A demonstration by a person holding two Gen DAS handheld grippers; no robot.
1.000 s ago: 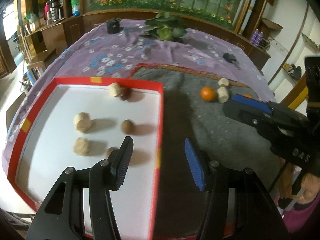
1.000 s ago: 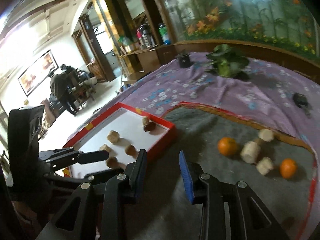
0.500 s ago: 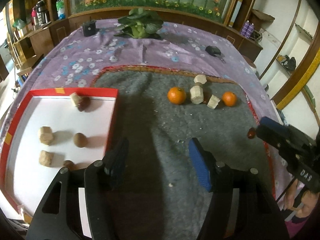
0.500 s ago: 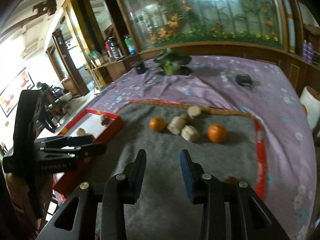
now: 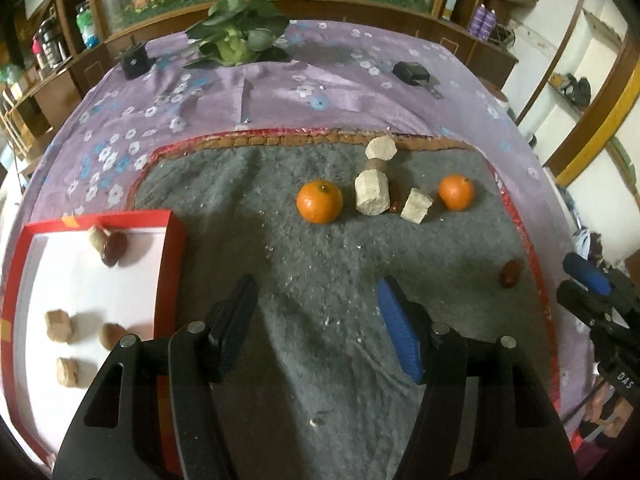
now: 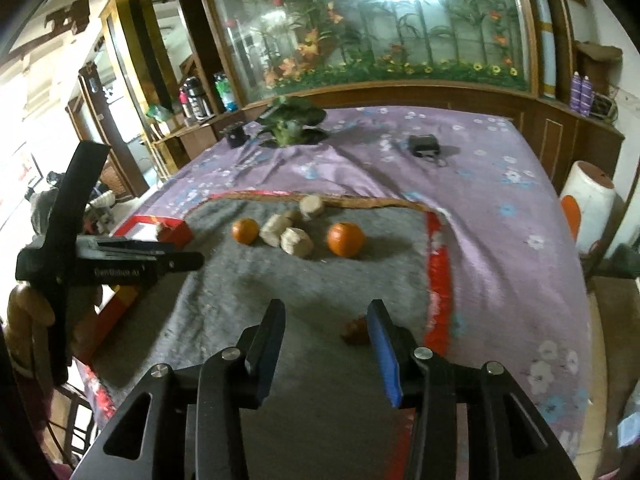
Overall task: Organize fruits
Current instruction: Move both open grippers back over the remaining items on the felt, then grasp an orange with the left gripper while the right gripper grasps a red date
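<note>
Several pieces are lying in the red tray (image 5: 172, 264); two oranges (image 5: 319, 201) are waiting; right gripper (image 6: 326, 344) fingers are opening, apparently near a date (image 6: 354, 332); left gripper (image 5: 316, 326) is released, empty.

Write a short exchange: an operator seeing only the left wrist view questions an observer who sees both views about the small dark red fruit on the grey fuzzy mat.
Operator: Is the right gripper lined up with the small dark red fruit?
Observer: Yes. In the right wrist view the fruit lies on the grey fuzzy mat, showing in the gap between the fingers, close to the blue one.
Operator: Has it gripped the fruit?
Observer: No. The jaws are opening and neither pad touches it.
</note>
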